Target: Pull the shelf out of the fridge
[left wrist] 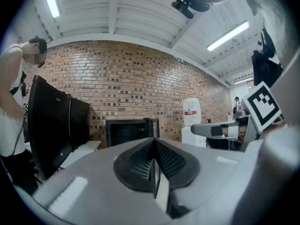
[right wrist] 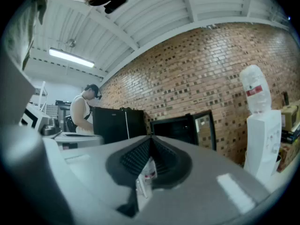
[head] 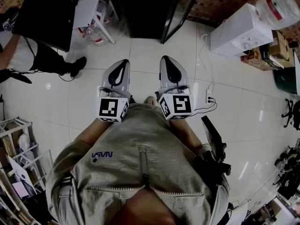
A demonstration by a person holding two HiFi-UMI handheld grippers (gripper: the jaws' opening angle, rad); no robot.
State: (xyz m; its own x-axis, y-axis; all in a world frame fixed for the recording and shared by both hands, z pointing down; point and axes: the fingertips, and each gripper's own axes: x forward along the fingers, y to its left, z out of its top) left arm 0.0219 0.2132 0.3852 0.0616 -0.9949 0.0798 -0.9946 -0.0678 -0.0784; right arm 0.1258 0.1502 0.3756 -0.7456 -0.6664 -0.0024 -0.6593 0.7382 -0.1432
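Floor (head: pixel 145 50) lies open between fridge (head: pixel 145 8), its door (head: pixel 180 11) swung open, and left gripper (head: pixel 121 68) beside right gripper (head: pixel 168 65), both fingers clenched together.

White glossy tile floor (head: pixel 145 55) throughout. Far right: white box-shaped water dispenser (head: pixel 236 29), clear plastic bottle (head: pixel 279 6) on top; brown cardboard boxes (head: pixel 272 48) just beside; dark green bin (head: pixel 286 78) nearer. White power strip (head: pixel 209 96) on floor at right, cables attached. Far left: bystander in white sleeveless top (head: pixel 16 50). Near left: white wire rack (head: pixel 18 144). Red-brown brick wall (left wrist: pixel 140 83) far; long fluorescent tube light (left wrist: pixel 227 35) on white ceiling.
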